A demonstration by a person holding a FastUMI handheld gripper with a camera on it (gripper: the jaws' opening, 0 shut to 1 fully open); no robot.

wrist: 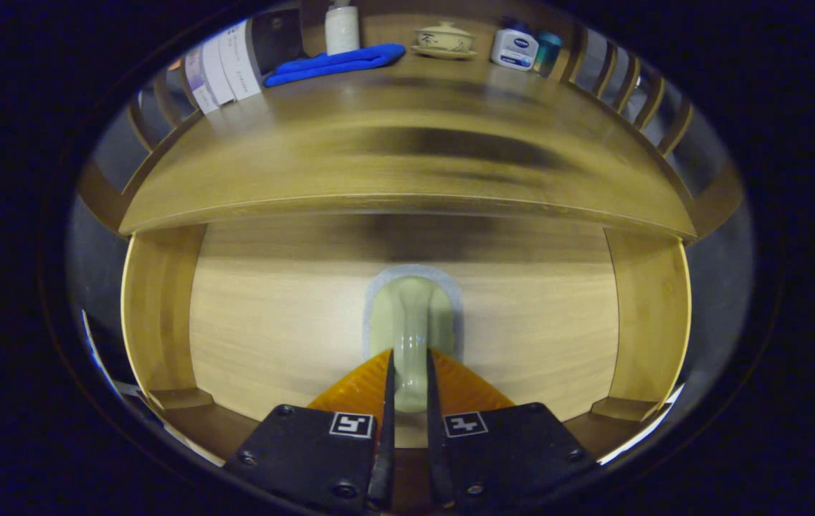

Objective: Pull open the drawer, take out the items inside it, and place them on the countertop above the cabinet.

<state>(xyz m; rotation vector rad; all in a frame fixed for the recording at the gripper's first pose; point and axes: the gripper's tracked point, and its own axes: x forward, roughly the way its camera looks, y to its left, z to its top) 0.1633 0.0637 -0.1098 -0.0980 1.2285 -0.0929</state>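
Note:
A pale wooden drawer front (522,330) fills the space under the cabinet's countertop (407,158). In its middle sits a light green handle (411,315) on a grey backing plate. My gripper (409,369) is shut on that handle, one finger pressed on each side of its stem. The drawer's inside is hidden behind the front panel. The front looks flush or close to flush with the cabinet frame.
On the countertop's far side lie a blue cloth (335,63), a white bottle (342,29), a lidded ceramic cup on a saucer (444,39), a white jar with a blue label (514,49) and a box (224,68). Wooden rails edge the countertop on both sides.

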